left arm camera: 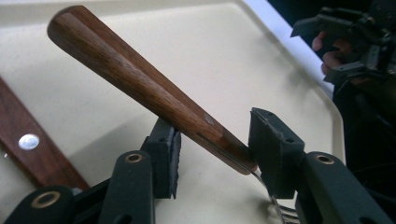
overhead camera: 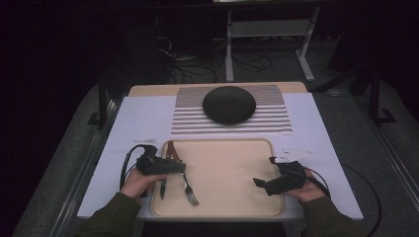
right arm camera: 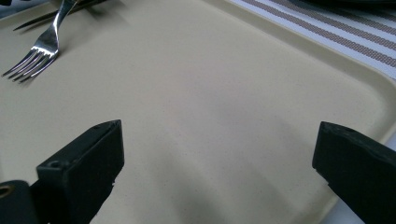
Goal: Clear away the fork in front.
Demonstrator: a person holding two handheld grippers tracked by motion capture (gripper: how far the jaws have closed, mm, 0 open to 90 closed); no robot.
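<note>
A fork (overhead camera: 189,190) with a wooden handle (left arm camera: 140,88) lies at the left of a beige tray (overhead camera: 232,173), tines toward me. My left gripper (overhead camera: 174,168) straddles that handle. Its jaws stand apart around it (left arm camera: 219,140): the handle leans against the right pad and there is a gap at the left pad. A knife (overhead camera: 163,186) with a riveted wooden handle (left arm camera: 32,149) lies beside the fork. My right gripper (overhead camera: 264,170) hovers open over the tray's right side, nothing between its fingers (right arm camera: 219,126). The fork's tines (right arm camera: 32,58) show at the far left of the right gripper view.
A dark round dish (overhead camera: 229,104) sits on a striped placemat (overhead camera: 276,121) behind the tray. A white sheet (overhead camera: 143,118) covers the table. A small white tag (overhead camera: 296,153) lies right of the tray. Dark floor with cables and a frame lies beyond.
</note>
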